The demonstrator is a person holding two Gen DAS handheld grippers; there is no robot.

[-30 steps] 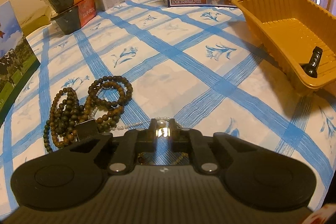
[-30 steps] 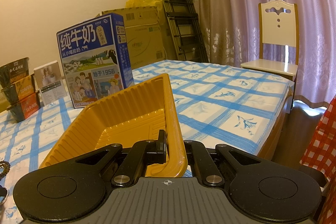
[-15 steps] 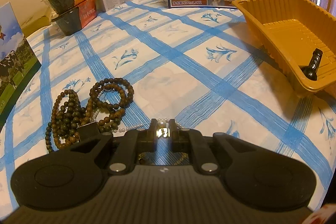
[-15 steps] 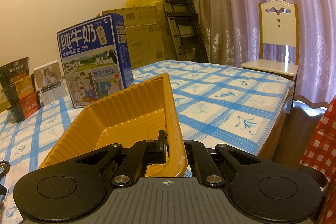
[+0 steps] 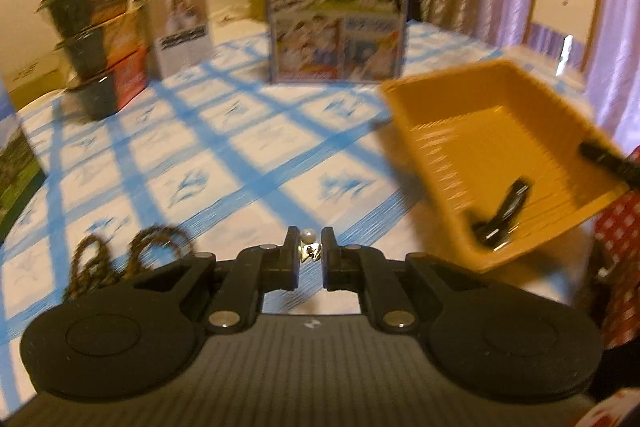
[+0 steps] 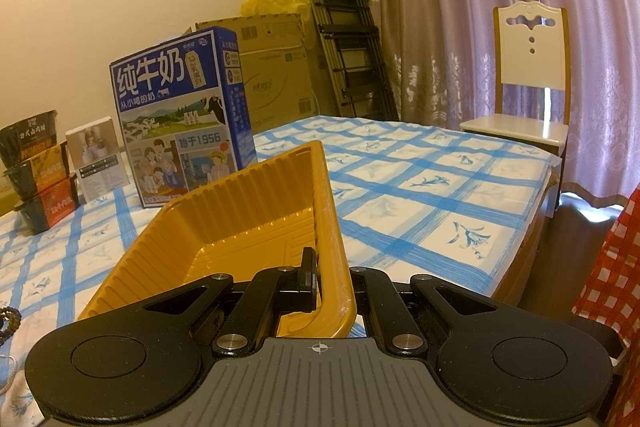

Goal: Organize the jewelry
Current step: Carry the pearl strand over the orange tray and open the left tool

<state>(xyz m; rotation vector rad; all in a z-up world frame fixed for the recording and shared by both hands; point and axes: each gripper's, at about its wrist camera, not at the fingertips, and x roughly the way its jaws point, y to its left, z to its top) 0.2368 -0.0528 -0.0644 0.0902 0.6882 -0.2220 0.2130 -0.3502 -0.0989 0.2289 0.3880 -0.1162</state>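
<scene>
My left gripper (image 5: 308, 250) pinches a pearl piece (image 5: 309, 237); my right gripper (image 6: 334, 277) clamps the orange tray (image 6: 240, 219) wall, tray holding only that gripper's finger.

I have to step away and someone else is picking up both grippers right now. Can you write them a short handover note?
Left gripper: shut on a pearl necklace, lifted off the table; only a pearl and the clasp show between the fingers.
Right gripper: shut on the near wall of the yellow tray, holding it tilted.
Wooden bead bracelets lie on the blue-checked tablecloth, left of the left gripper.
Done: pearl necklace picked up.
Left: drop it into the tray, which holds no jewelry yet, then fetch the bracelets.
</scene>
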